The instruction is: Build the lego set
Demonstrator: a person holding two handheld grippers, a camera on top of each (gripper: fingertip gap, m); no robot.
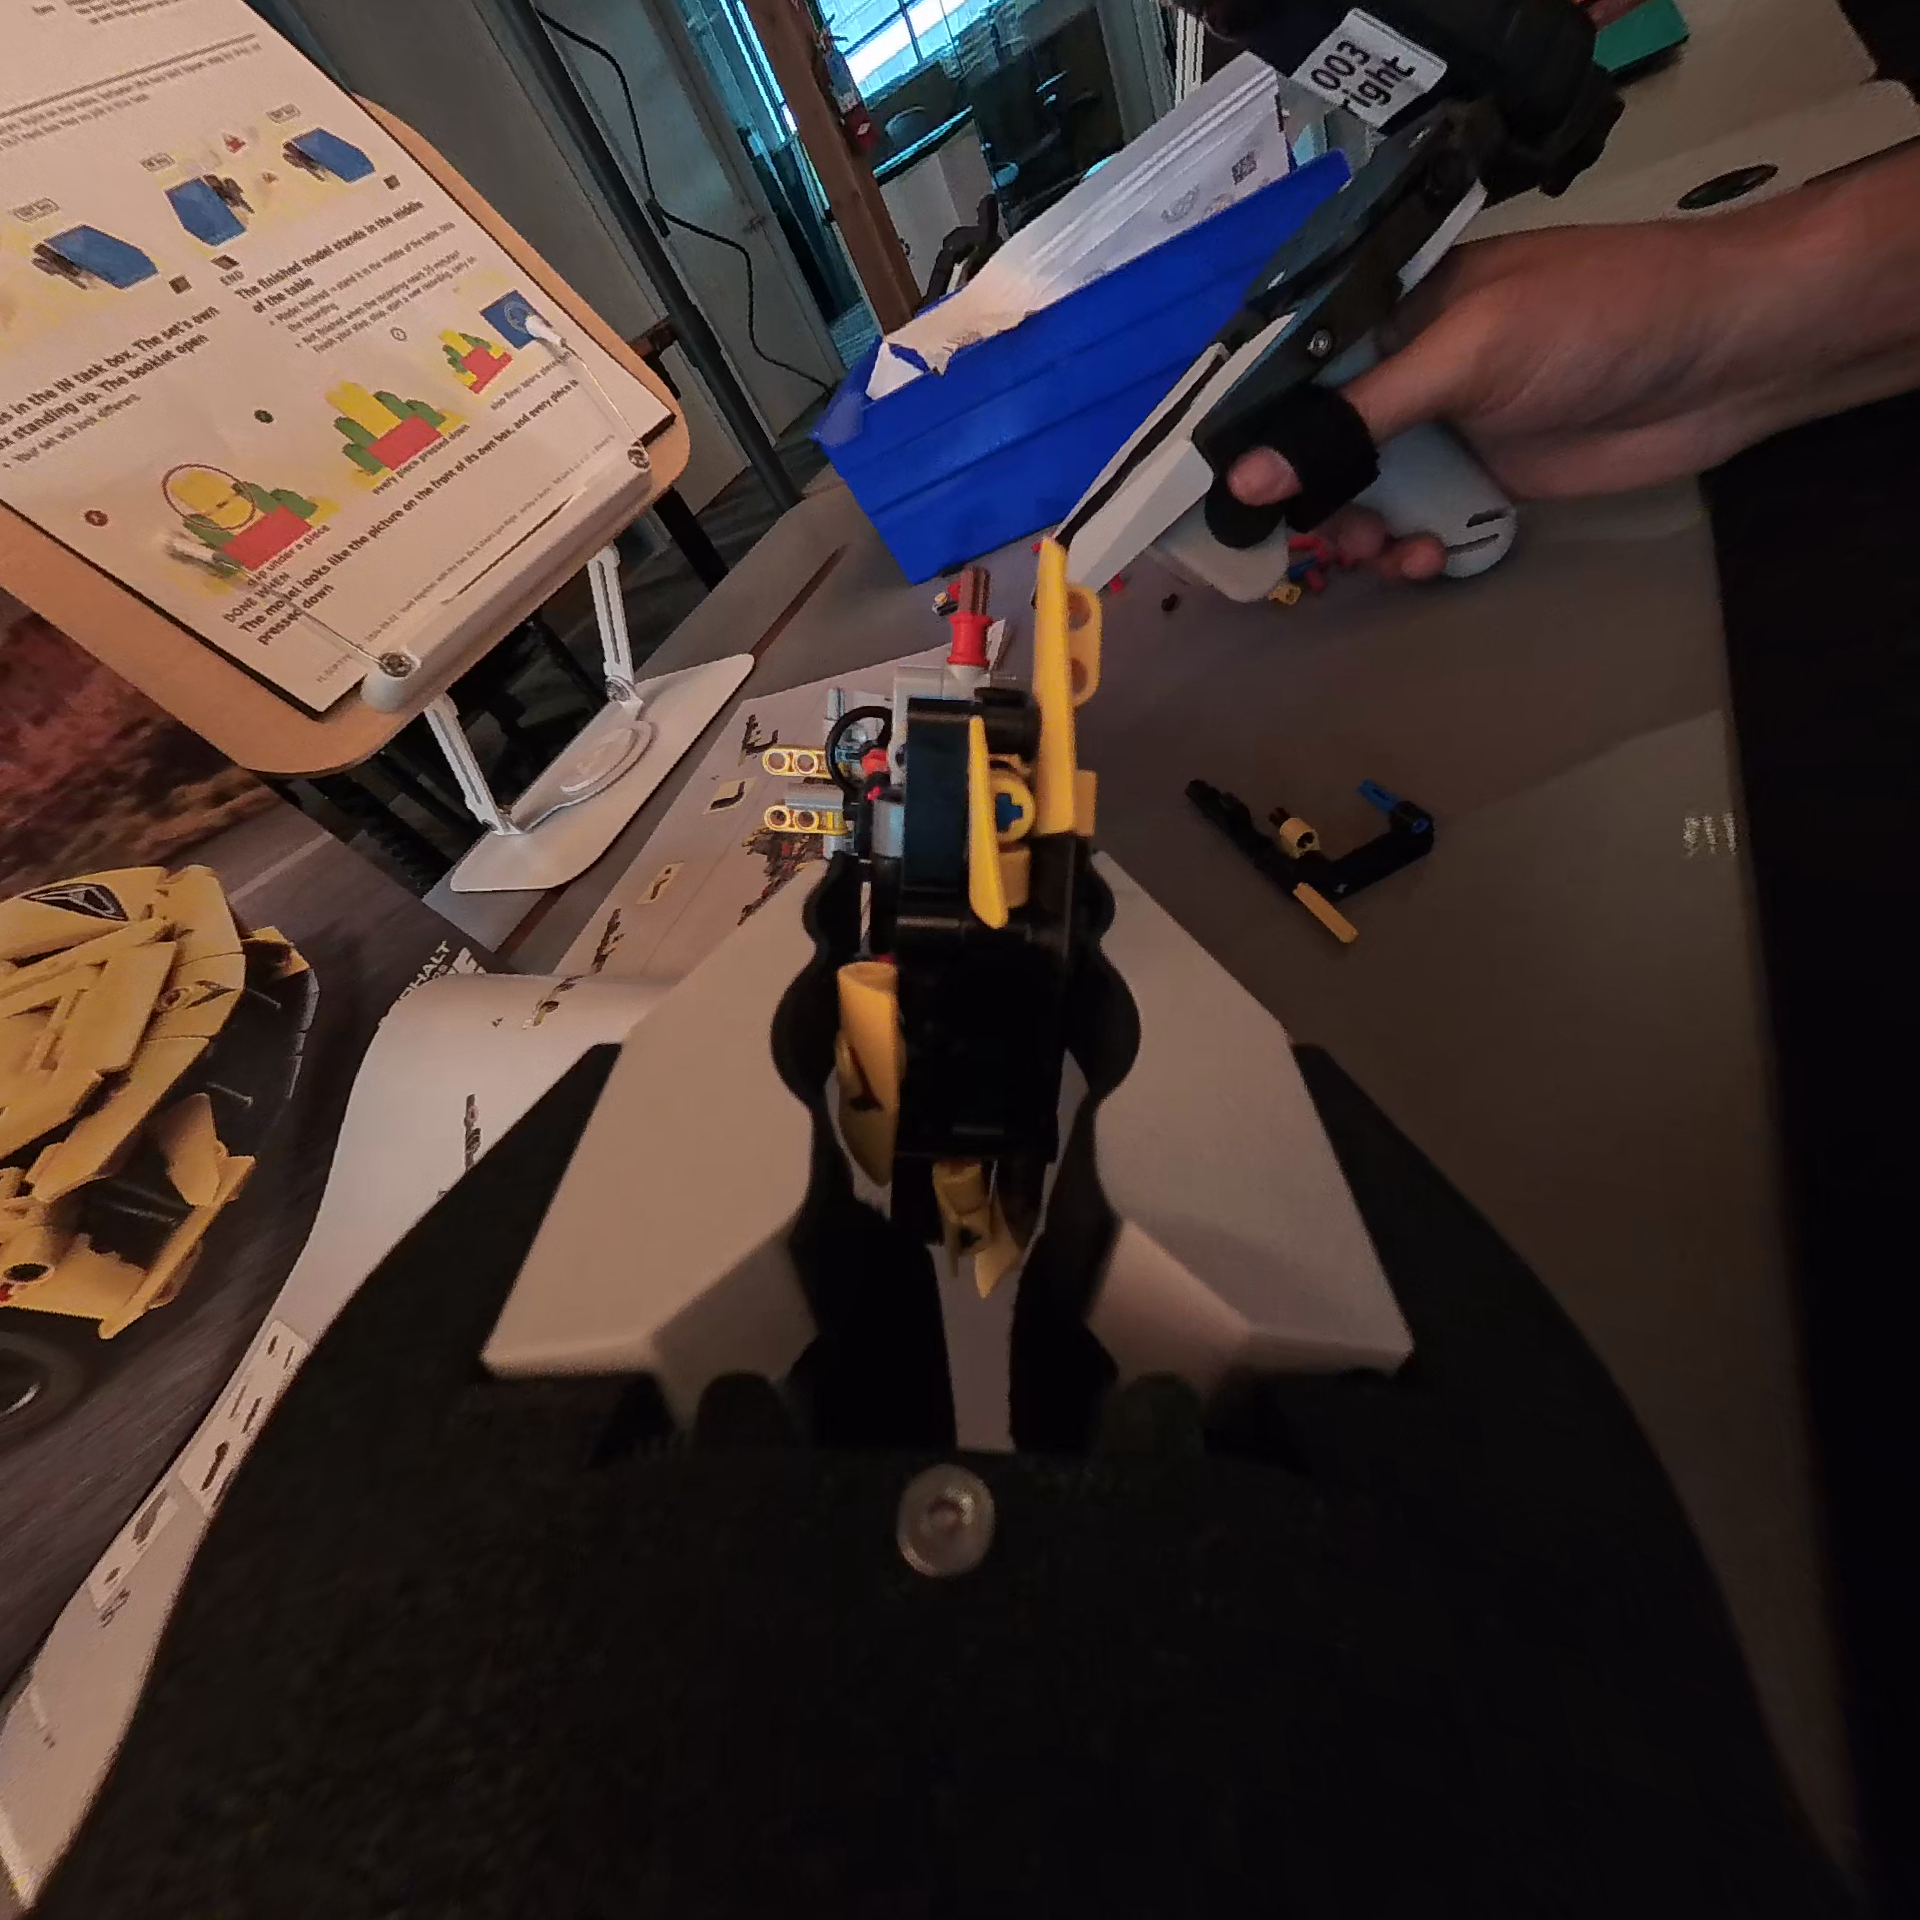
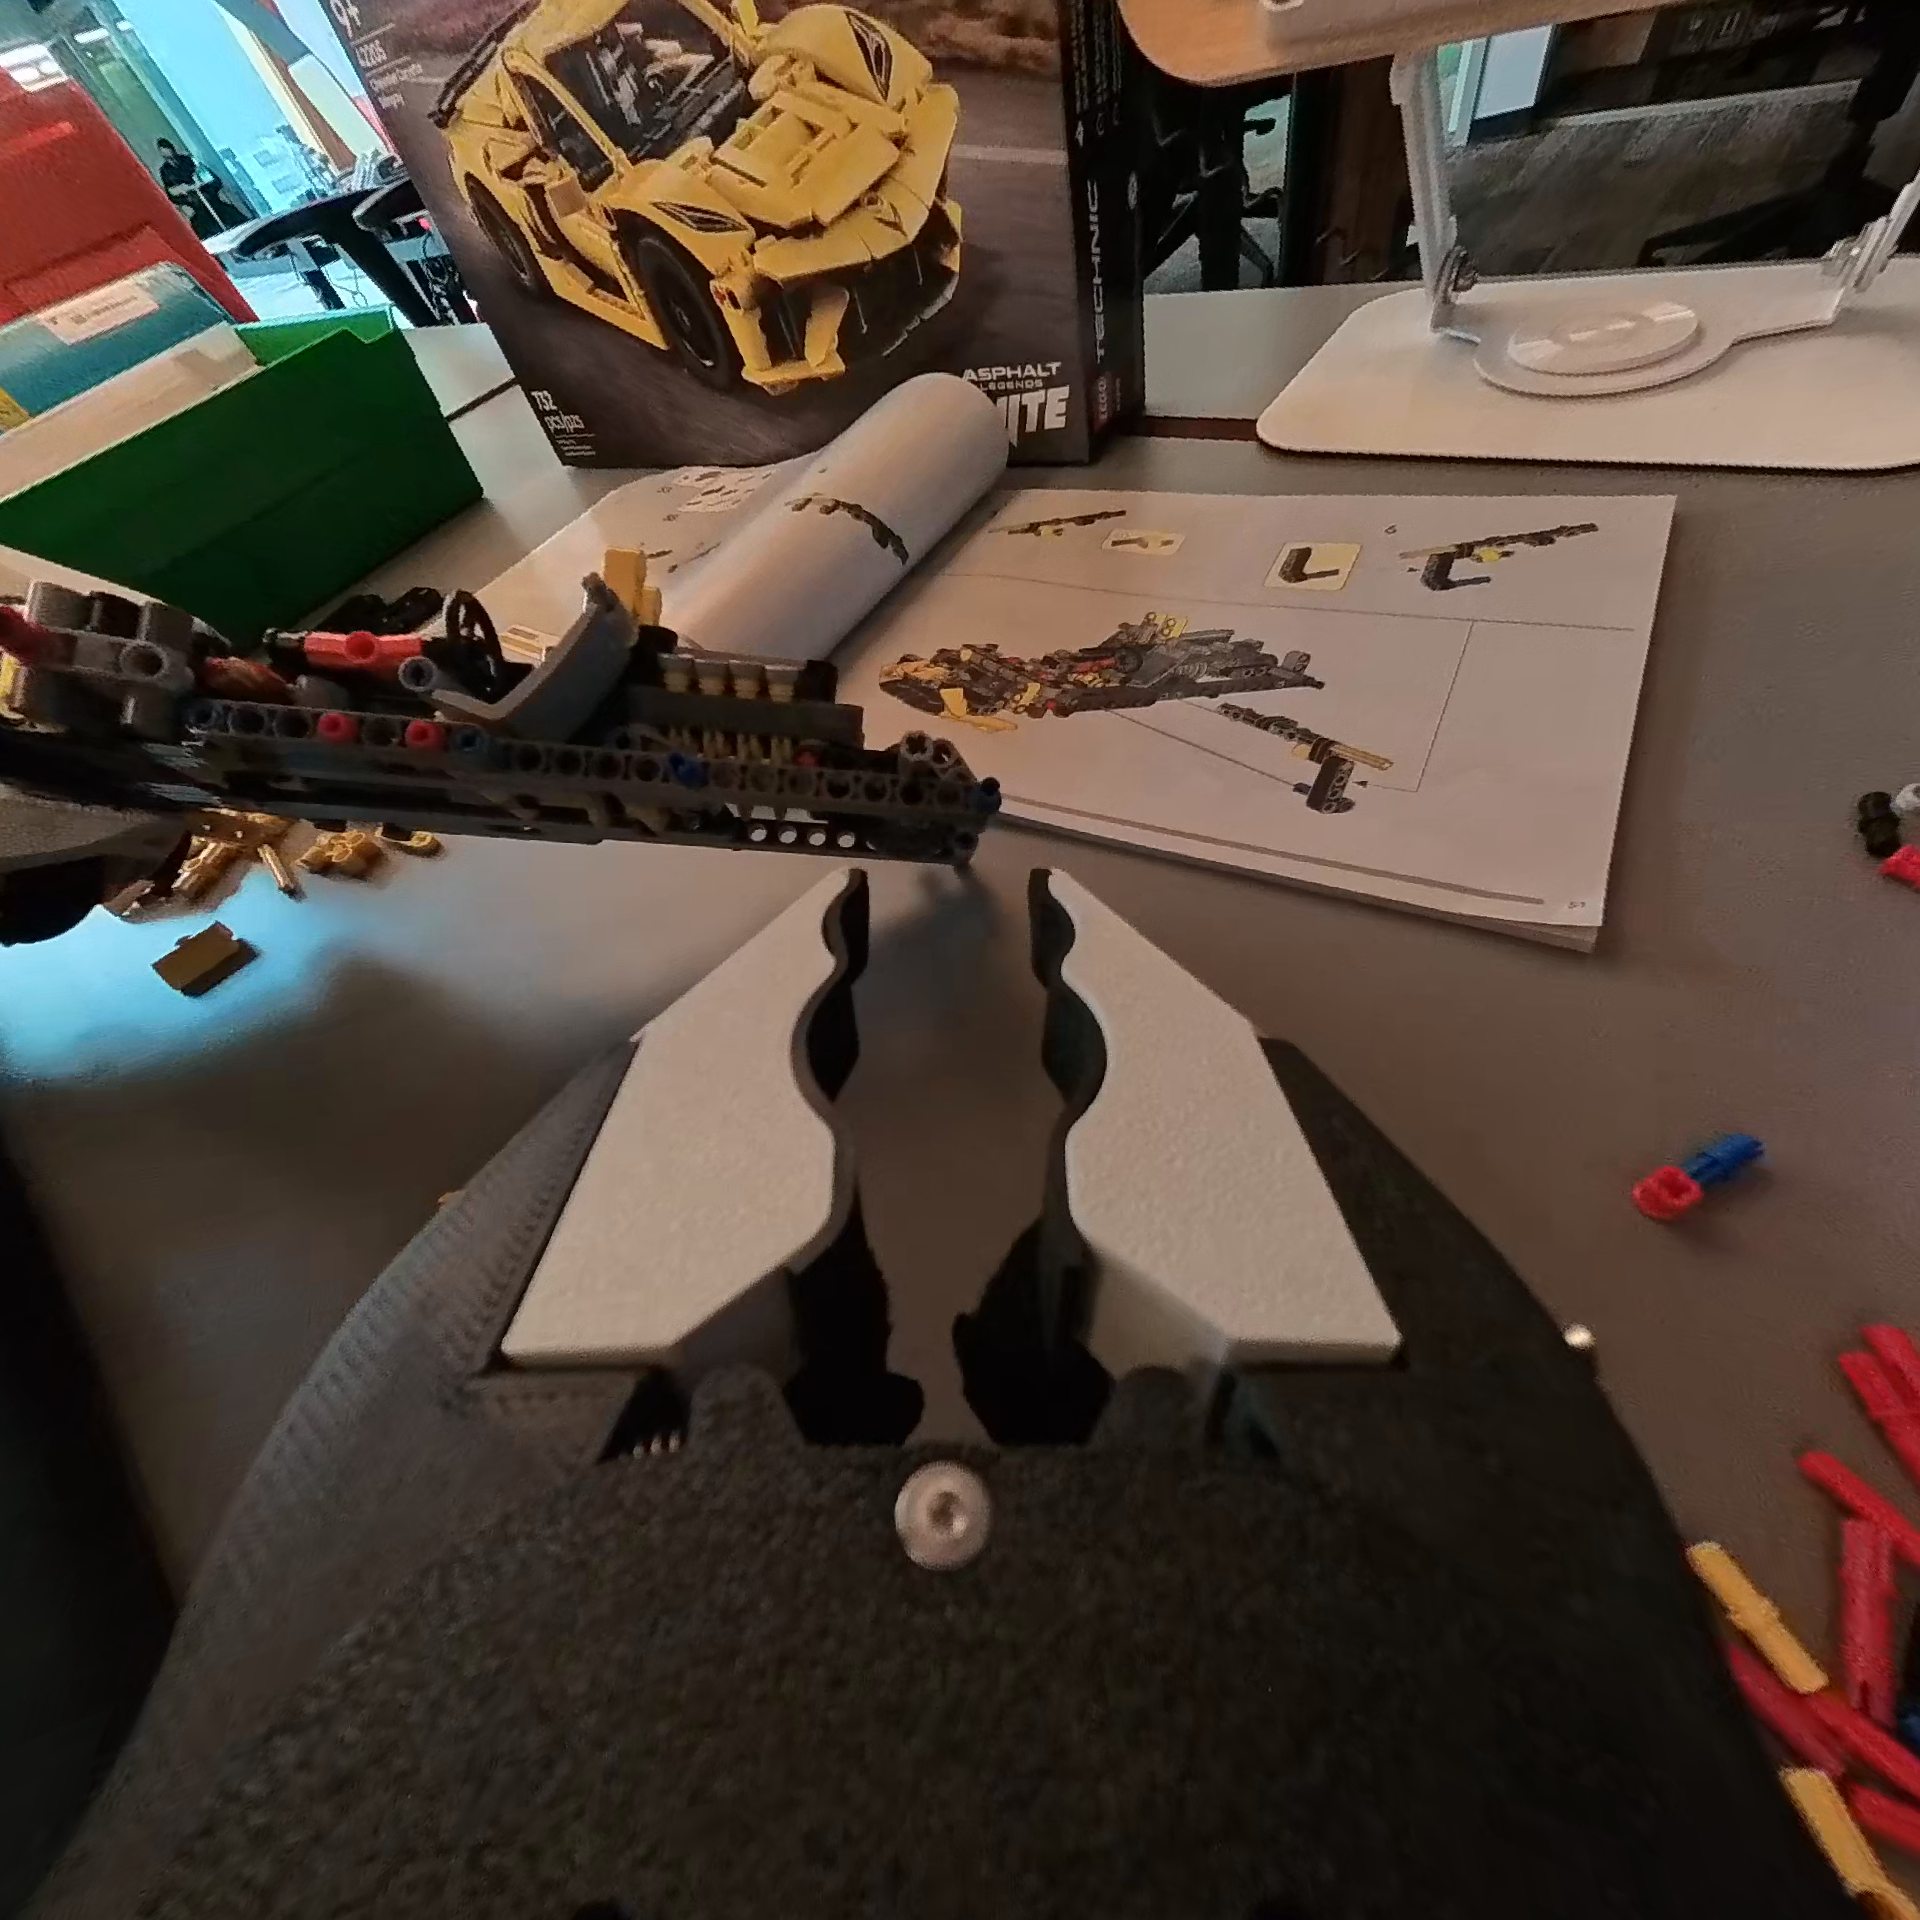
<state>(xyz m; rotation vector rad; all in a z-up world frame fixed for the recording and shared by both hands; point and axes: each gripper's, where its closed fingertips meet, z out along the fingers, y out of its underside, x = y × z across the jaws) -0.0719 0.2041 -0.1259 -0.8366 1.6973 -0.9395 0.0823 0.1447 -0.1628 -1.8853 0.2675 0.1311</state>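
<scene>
My left gripper [image 1: 966, 883] is shut on the half-built lego car chassis [image 1: 966, 1018], black with yellow panels, and holds it end-on above the table. In the right wrist view the chassis [image 2: 582, 748] reaches in from the left, long and dark grey with red and blue pins. Its end hangs just beyond my right gripper [image 2: 945, 894], which is open and empty. In the left wrist view the right gripper [image 1: 1081, 551], held by a hand, points at the chassis's far top. A small black L-shaped sub-assembly [image 1: 1309, 842] lies on the table.
The open instruction booklet [image 2: 1351, 727] lies ahead, with the set's box [image 2: 779, 208] behind it. A green bin [image 2: 239, 488] stands left, a blue bin [image 1: 1060, 416] far back. A sheet on a stand [image 1: 312, 364] is left. Loose red and yellow axles [image 2: 1860, 1662] lie right. One gripper's finger ends stand about 20 cm off the other's.
</scene>
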